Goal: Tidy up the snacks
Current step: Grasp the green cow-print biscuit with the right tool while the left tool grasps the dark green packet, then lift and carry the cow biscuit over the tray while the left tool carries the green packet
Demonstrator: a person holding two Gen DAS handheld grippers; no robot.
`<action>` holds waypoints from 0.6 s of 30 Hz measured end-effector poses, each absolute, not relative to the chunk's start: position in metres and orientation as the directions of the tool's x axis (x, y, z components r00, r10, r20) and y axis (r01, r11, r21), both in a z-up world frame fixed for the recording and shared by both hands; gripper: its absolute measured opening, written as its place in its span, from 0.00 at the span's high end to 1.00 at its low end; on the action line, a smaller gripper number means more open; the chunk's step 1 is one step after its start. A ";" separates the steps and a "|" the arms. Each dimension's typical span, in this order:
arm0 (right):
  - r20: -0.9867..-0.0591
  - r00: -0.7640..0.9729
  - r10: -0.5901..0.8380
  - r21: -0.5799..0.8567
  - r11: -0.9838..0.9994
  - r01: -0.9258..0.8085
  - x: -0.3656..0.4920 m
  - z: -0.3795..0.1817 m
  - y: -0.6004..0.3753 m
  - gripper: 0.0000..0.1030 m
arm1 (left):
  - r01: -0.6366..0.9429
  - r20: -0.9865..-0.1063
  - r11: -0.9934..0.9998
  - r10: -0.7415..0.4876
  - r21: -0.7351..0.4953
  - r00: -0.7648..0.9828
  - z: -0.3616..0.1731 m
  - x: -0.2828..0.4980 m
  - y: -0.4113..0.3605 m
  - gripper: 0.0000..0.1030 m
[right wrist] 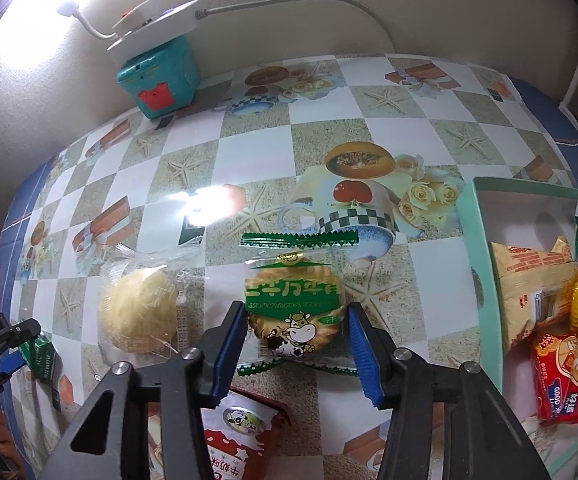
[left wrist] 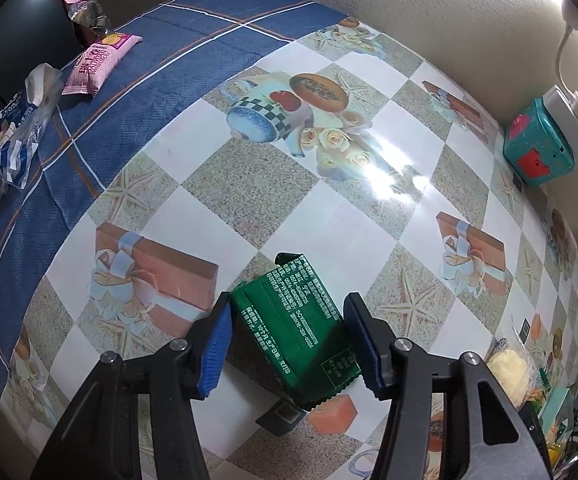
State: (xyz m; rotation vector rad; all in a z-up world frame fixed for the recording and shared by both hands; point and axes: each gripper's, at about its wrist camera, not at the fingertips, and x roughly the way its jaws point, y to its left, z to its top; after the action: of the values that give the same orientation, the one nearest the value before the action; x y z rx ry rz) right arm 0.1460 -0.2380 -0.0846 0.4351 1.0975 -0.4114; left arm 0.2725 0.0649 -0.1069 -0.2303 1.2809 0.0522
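A dark green snack packet (left wrist: 297, 332) with white print sits tilted between the blue pads of my left gripper (left wrist: 289, 301), and both pads press on its sides. From the right wrist view, that gripper (right wrist: 13, 354) and its green packet (right wrist: 43, 356) appear at the far left. My right gripper (right wrist: 295, 309) is shut on a clear-wrapped round biscuit packet (right wrist: 295, 304) with a green label and a cartoon cow, which lies on the checked tablecloth (right wrist: 249, 152). A mint green box (right wrist: 474, 248) at the right holds several snack packets.
A yellow round pastry (right wrist: 139, 312) in clear wrap lies left of the biscuit, and a red packet (right wrist: 241, 436) lies under my right gripper. A teal box (right wrist: 157, 76) bearing a white power strip stands by the wall. A pink packet (left wrist: 97, 60) and a blue-white bag (left wrist: 5, 148) lie on the blue cloth.
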 end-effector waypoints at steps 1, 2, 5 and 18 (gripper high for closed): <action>-0.911 0.400 -0.103 0.134 0.842 0.522 0.146 -0.084 -0.238 0.49 | -0.165 -0.953 0.976 -0.092 -0.144 0.289 -0.107 0.273 0.064 0.45; -0.910 0.401 -0.104 0.134 0.842 0.523 0.145 -0.083 -0.238 0.49 | -0.163 -0.953 0.976 -0.094 -0.146 0.289 -0.106 0.272 0.063 0.46; -0.908 0.405 -0.106 0.135 0.842 0.523 0.143 -0.080 -0.239 0.49 | -0.154 -0.951 0.977 -0.099 -0.149 0.292 -0.104 0.271 0.059 0.48; -0.899 0.426 -0.101 0.157 0.835 0.528 0.136 -0.072 -0.246 0.49 | -0.099 -0.943 0.981 -0.127 -0.165 0.308 -0.098 0.264 0.034 0.54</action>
State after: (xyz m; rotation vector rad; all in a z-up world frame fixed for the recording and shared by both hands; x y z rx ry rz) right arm 0.1357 -0.2463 -0.0715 0.4554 1.0654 -0.4100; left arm 0.2640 0.0344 -0.0981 -0.2064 1.2607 -0.0189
